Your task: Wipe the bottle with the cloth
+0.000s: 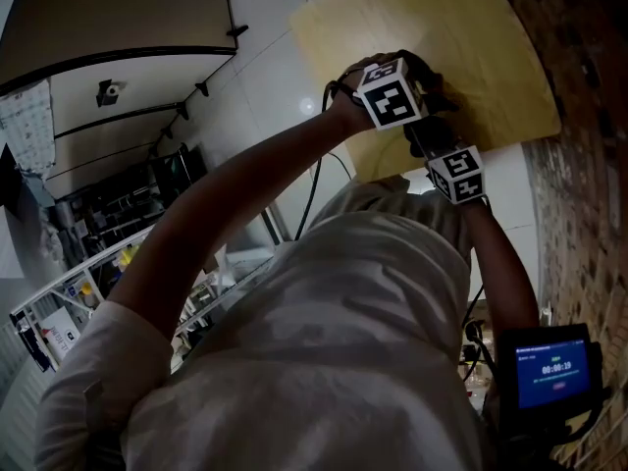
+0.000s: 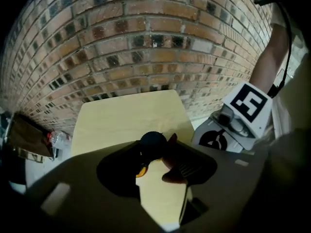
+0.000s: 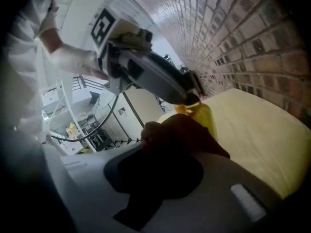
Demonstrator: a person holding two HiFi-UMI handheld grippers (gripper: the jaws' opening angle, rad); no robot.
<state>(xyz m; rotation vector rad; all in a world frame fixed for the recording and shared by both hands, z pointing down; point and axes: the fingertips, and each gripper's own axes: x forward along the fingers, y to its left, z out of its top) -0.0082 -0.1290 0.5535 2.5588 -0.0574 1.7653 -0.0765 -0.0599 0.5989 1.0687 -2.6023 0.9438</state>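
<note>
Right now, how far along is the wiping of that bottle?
Under way. Done: the right gripper has the brown cloth bunched in its jaws. In hand: the cloth looks pressed to the yellow bottle, while the left gripper has its jaws round the dark cap; whether they press it I cannot tell. Left: the rest of the wiping; how much is clean does not show.

In the left gripper view we see the bottle (image 2: 152,142) standing on the table (image 2: 126,115) at lower centre, between the jaws of the left gripper (image 2: 163,159). The cloth (image 2: 179,163) lies just right of it. The brick wall (image 2: 146,42) stands behind the table, across the upper frame. In the right gripper view the cloth sits in the right gripper (image 3: 172,147), in front of the bottle. In the head view a screen (image 1: 554,371) is at lower right and shelving (image 1: 88,292) at lower left.
</note>
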